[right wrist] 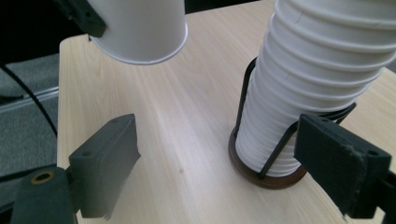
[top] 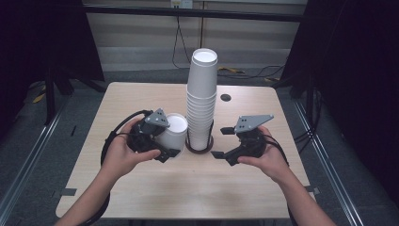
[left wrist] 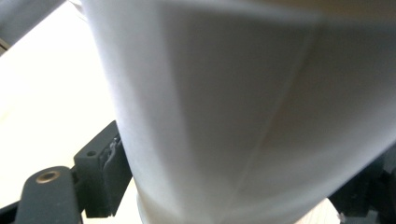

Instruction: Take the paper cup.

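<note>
While the left gripper point(top: 162, 141) pinches a single white paper cup point(top: 172, 130) by its side wall at centre-left of the high view, just beside the tall cup stack point(top: 202, 101) in its dark wire holder point(top: 199, 143), the right gripper point(top: 225, 142) waits at centre-right with jaws spread and nothing between them. The cup looks very light, thin-walled and easily crushed, also a bit slick. A gentle squeeze mid-wall or nearer the stiffer rolled rim point(right wrist: 149, 59) seems best.
</note>
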Demonstrator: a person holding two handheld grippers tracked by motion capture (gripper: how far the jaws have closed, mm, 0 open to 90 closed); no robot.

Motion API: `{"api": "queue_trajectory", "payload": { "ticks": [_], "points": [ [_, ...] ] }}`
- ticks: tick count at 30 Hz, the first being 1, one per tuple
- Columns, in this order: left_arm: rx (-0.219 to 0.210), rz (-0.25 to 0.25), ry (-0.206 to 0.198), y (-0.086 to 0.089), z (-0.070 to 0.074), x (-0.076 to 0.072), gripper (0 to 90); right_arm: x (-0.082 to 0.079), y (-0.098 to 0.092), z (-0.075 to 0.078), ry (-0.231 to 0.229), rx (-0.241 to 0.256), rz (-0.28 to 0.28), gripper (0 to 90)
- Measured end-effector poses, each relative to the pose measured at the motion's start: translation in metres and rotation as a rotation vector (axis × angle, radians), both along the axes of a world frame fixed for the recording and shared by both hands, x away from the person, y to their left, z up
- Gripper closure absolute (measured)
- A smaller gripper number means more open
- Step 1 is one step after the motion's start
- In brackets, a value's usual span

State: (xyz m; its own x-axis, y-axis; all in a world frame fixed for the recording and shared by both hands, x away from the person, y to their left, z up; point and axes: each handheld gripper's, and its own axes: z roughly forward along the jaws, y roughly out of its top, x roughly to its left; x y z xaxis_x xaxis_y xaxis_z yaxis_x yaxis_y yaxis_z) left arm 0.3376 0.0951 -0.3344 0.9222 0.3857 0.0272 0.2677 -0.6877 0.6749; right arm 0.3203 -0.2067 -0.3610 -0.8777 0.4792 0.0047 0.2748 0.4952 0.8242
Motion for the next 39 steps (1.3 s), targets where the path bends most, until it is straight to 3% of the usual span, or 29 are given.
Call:
{"api": "queue_trajectory", "payload": {
  "ticks": [10,19,28,39],
  "points": [
    [0.097,-0.048,0.016,-0.017,-0.012,-0.004,16.1,-0.008,0.002,-0.01,0.002,-0.035,0.056,13.2],
    [0.153,-0.083,0.027,-0.032,-0.023,-0.007,16.2,-0.014,0.001,-0.016,0.003,-0.053,0.091,13.3],
    [0.196,-0.12,0.041,-0.044,-0.03,-0.011,17.1,-0.017,-0.002,-0.022,0.012,-0.035,0.108,13.2],
    [0.298,-0.159,0.049,-0.059,-0.037,-0.013,17.3,-0.021,-0.001,-0.024,0.018,-0.015,0.143,13.3]
  ]
}}
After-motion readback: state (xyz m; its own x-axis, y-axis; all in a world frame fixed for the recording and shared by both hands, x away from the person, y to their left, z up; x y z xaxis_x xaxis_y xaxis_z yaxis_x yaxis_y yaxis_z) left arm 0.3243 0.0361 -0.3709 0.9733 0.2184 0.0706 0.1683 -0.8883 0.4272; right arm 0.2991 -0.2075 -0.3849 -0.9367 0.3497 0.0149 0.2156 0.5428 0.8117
